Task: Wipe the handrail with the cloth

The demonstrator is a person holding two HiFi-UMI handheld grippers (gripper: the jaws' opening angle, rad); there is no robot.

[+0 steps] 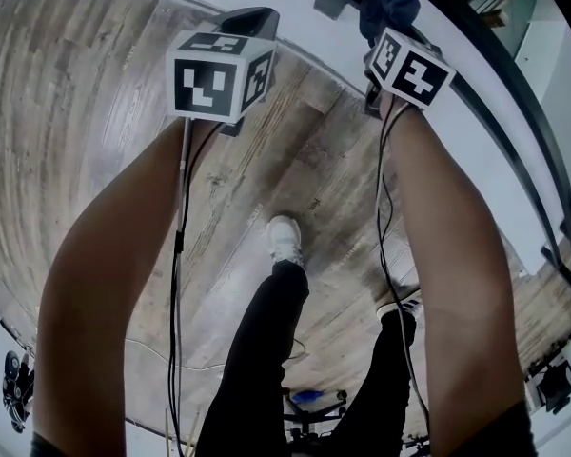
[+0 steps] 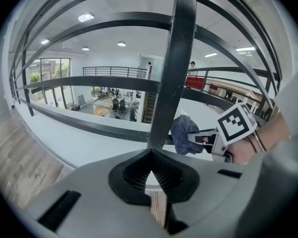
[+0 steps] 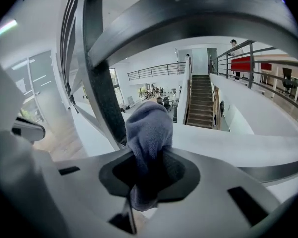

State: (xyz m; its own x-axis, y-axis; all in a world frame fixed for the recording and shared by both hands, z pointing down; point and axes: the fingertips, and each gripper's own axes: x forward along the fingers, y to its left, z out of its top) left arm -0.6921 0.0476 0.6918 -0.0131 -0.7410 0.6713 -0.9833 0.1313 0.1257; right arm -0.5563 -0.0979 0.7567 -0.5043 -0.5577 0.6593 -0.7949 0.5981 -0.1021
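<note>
Bunched in the jaws of my right tool (image 3: 145,175) is the blue-grey cloth (image 3: 148,133). The jaws are pinched on its lower end so that a rounded wad stands out past the tips, which gives me a soft pad to press on metal. That wad sits under the broad dark handrail (image 3: 198,14) that arcs overhead, just beside the upright post (image 3: 102,98) that hangs below the handrail. I cannot tell whether the fabric touches either one.

My left tool (image 2: 151,175) is pressed together at the tips with nothing between them. It points at the same post from the other side, lower than the handrail. I judge it is only held out of the way, since the wiping needs one hand. From that side the cloth shows beyond the post, with my right wrist behind it.

I stand close to the handrail on the wooden floor (image 1: 95,112), both forearms stretched forward. By my reckoning the wiping stroke has yet to be laid along the handrail.
</note>
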